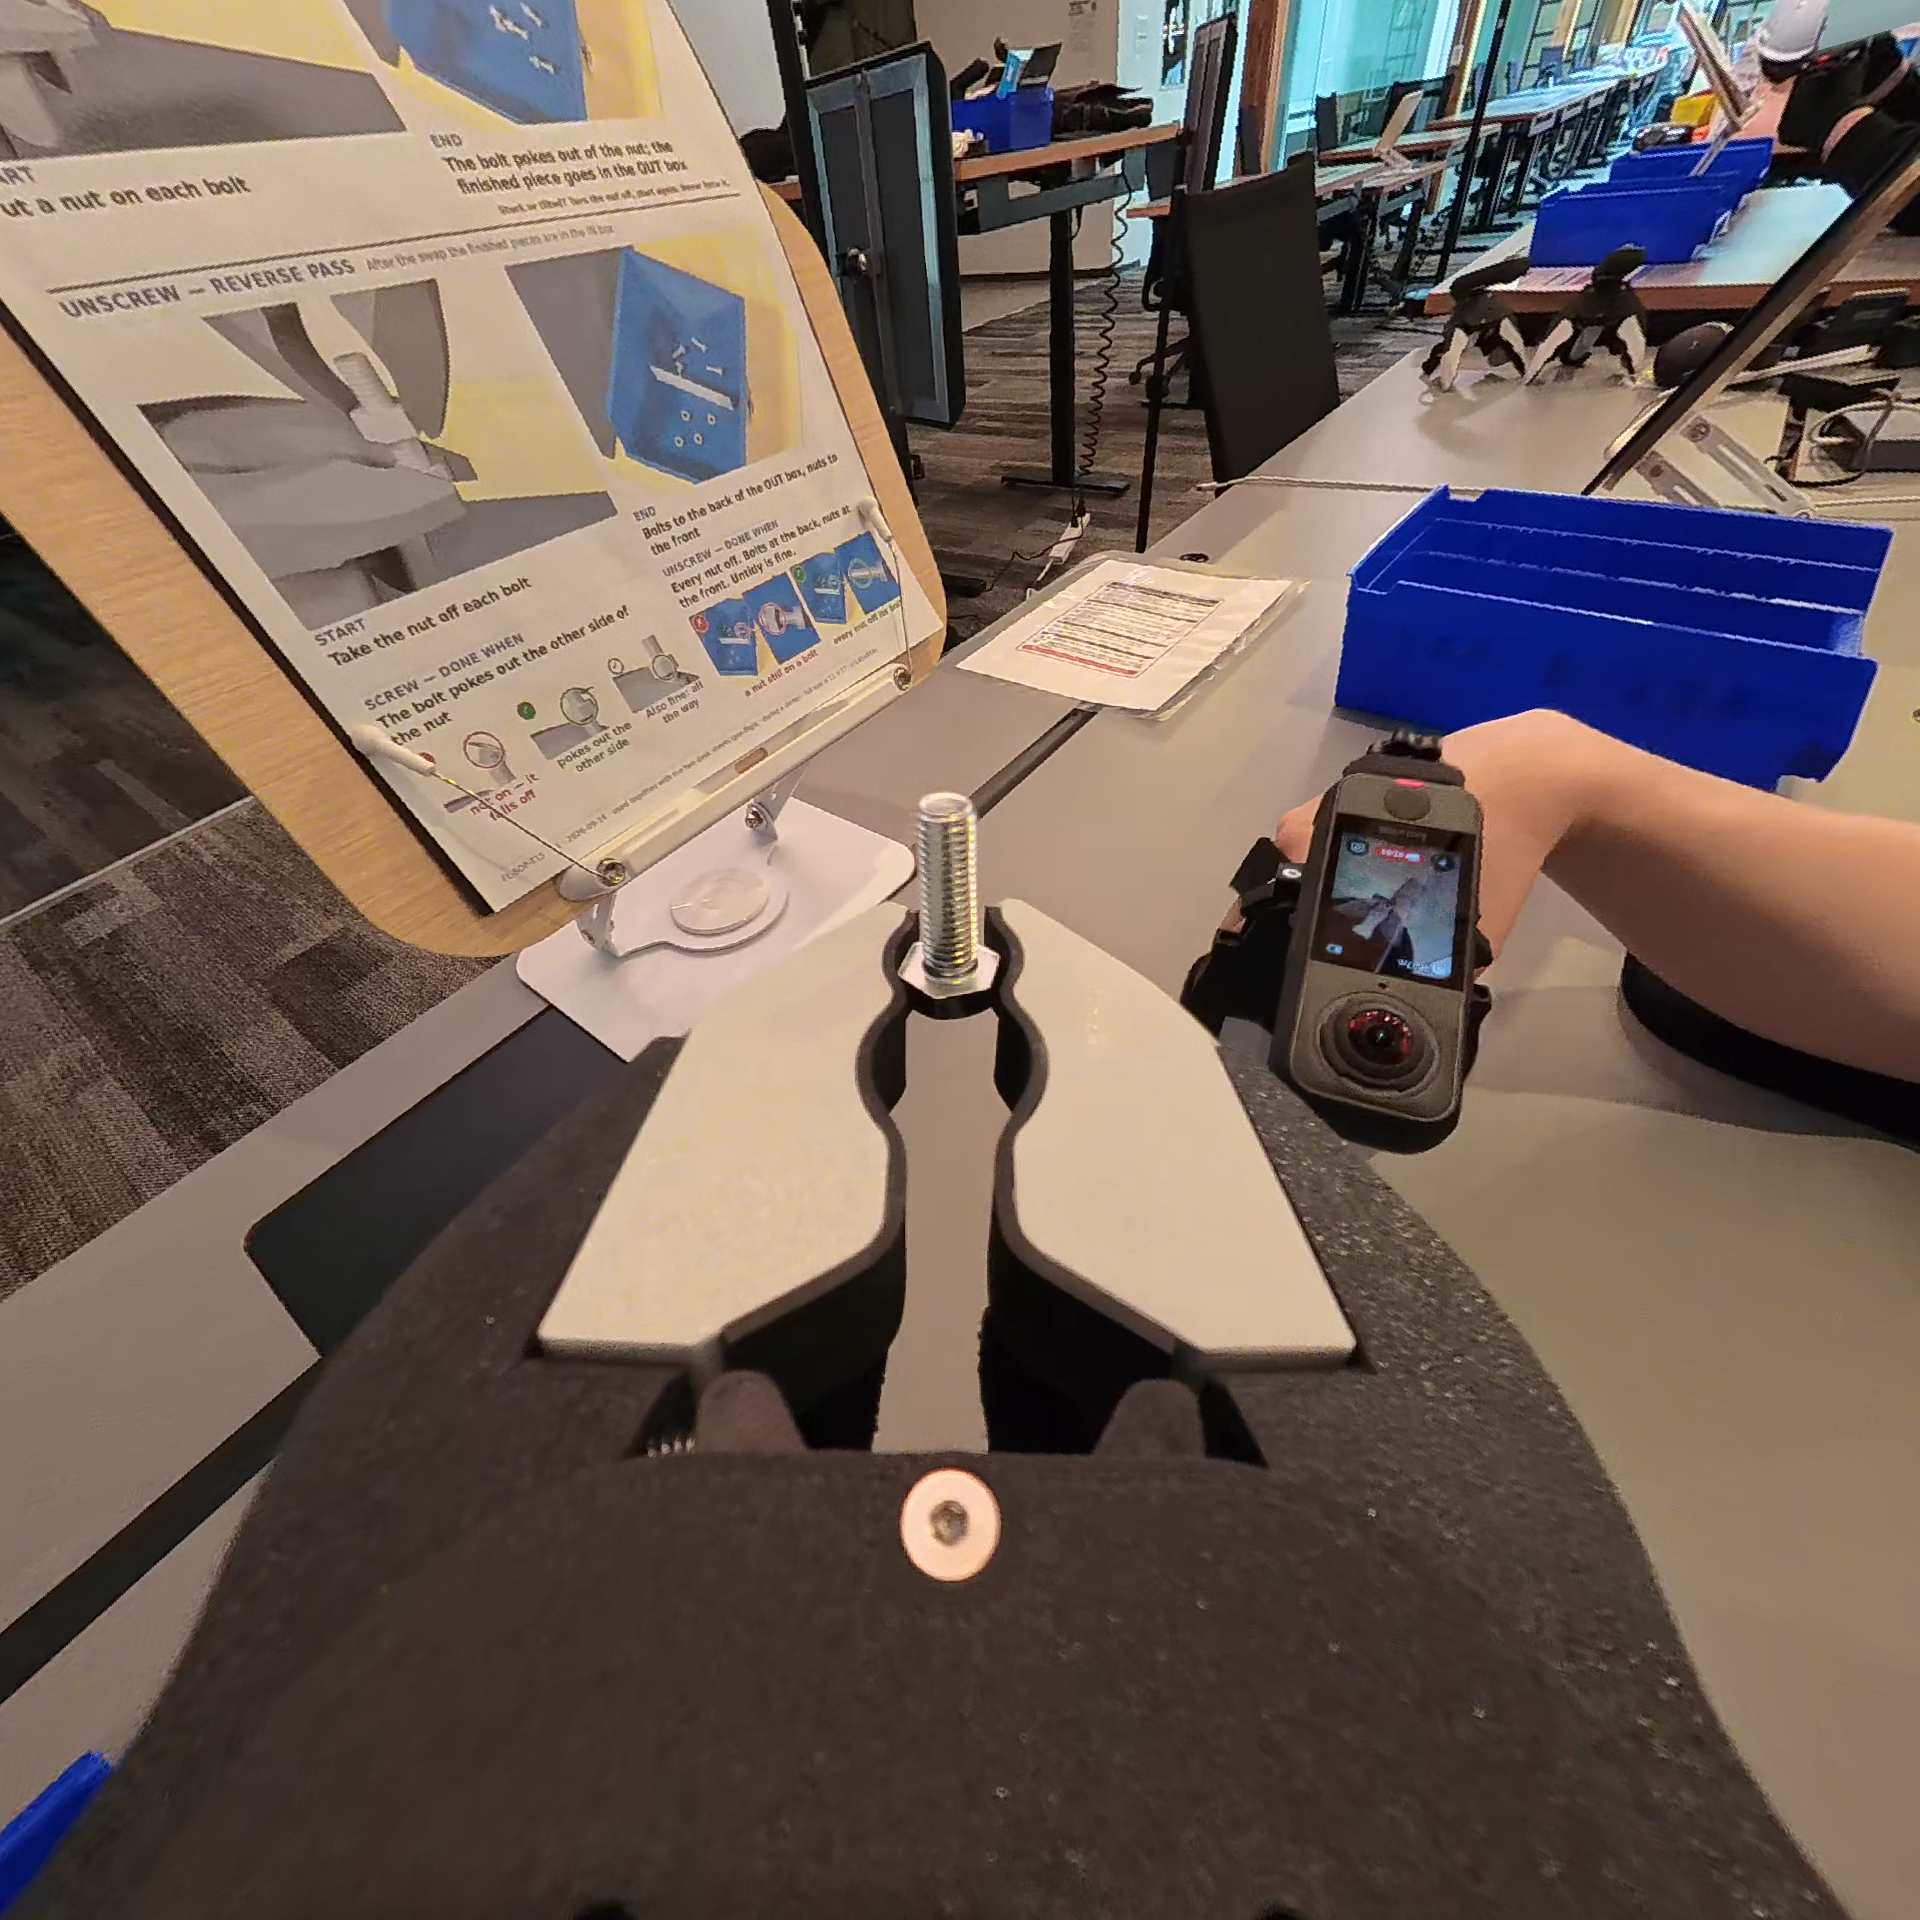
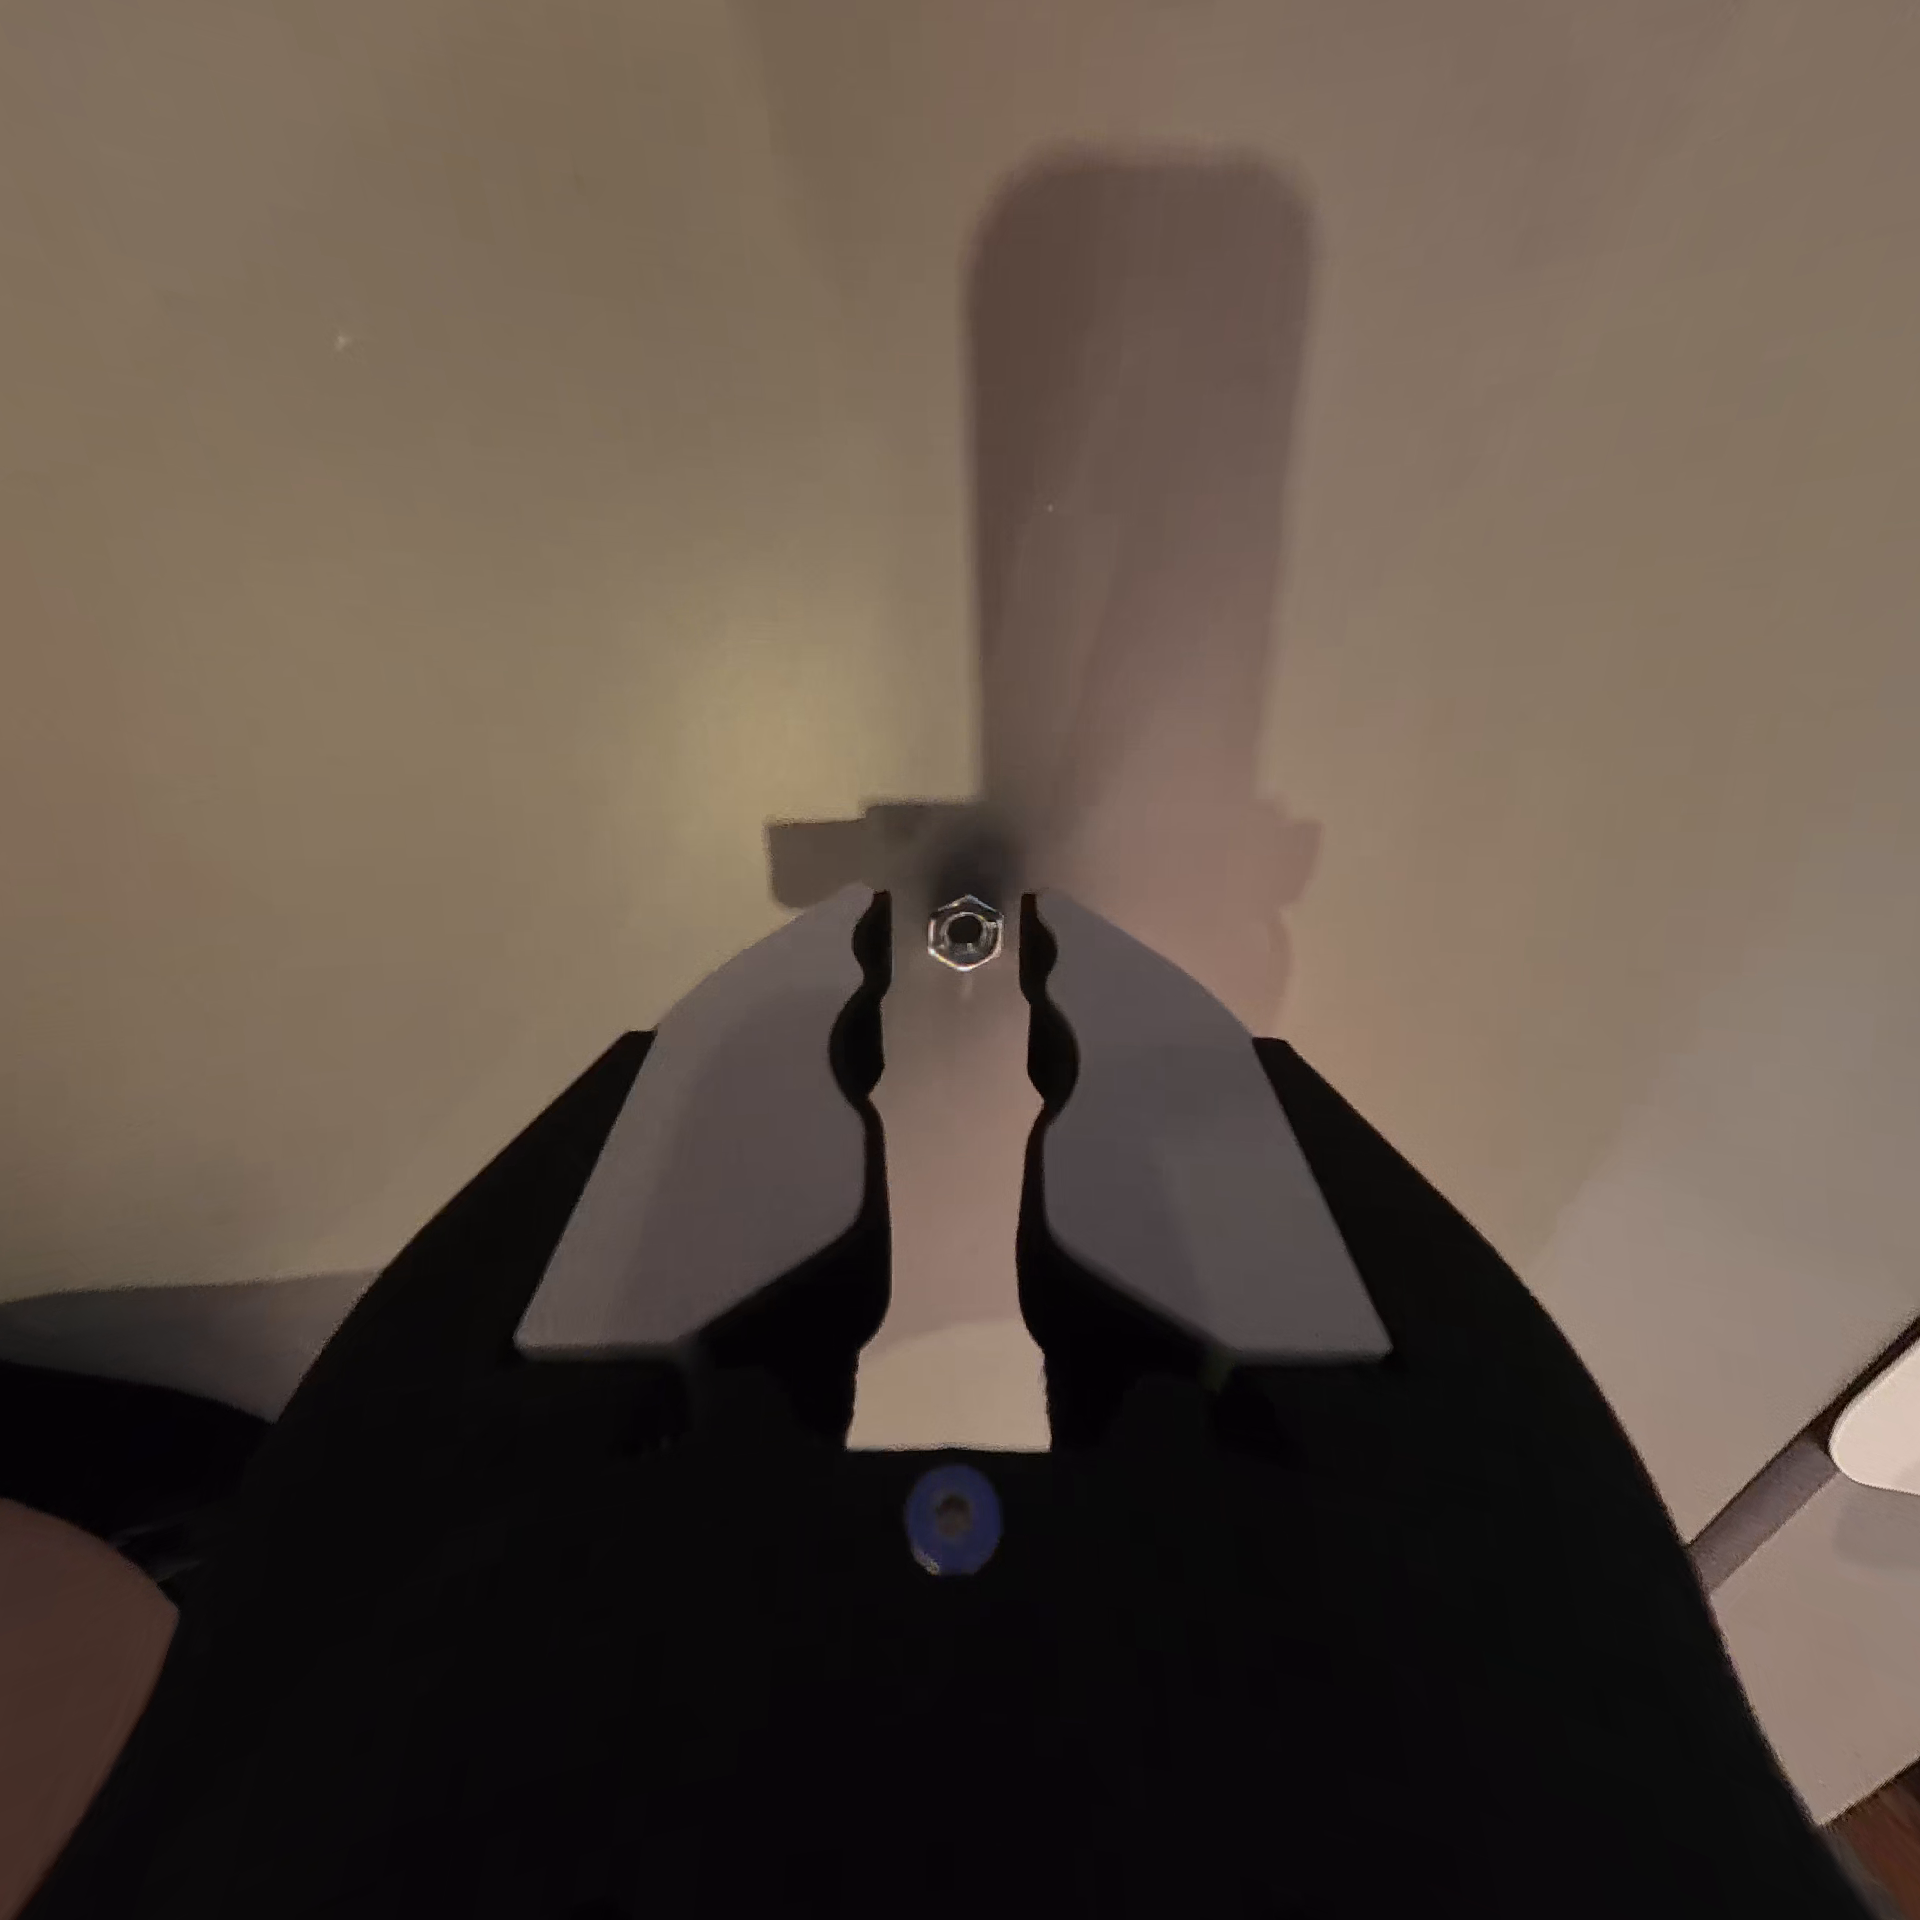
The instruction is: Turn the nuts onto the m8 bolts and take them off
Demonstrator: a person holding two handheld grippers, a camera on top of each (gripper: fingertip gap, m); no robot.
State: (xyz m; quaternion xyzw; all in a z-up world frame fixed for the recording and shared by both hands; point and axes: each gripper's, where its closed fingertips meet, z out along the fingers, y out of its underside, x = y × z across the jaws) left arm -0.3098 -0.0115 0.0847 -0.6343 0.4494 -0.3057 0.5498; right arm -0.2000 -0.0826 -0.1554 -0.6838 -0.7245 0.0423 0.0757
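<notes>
The left gripper [image 1: 945,971] is clamped on a silver bolt [image 1: 945,883], its grey fingers [image 1: 769,1132] pinched around the hex head down in the notch near their tips. The threaded shank stands upright and clear above the fingers, pointing to twelve o'clock in the left wrist view.

Over at three o'clock from the bolt, a forearm [image 1: 1683,904] reaches in across the grey table [image 1: 1558,1299], and the camera [image 1: 1377,945] mounted on the other gripper faces back with its small screen lit.

The right gripper [image 2: 958,914] points down at the table top and stands narrowly parted. A small hex nut [image 2: 963,933] lies flat on the table in the gap between the fingertips [image 2: 831,935], its hole facing up. A sliver of table shows on each side of it, so neither finger appears to touch it; the picture is dim and a little blurred, so I would not swear to that.

Behind the bolt, at ten o'clock, an instruction sheet [image 1: 436,436] leans on a wooden board [image 1: 156,644] with a white stand [image 1: 717,935]. A blue bin [image 1: 1600,634] sits on the table at two o'clock, with a clear sleeve of paper [image 1: 1132,634] just left of it.
</notes>
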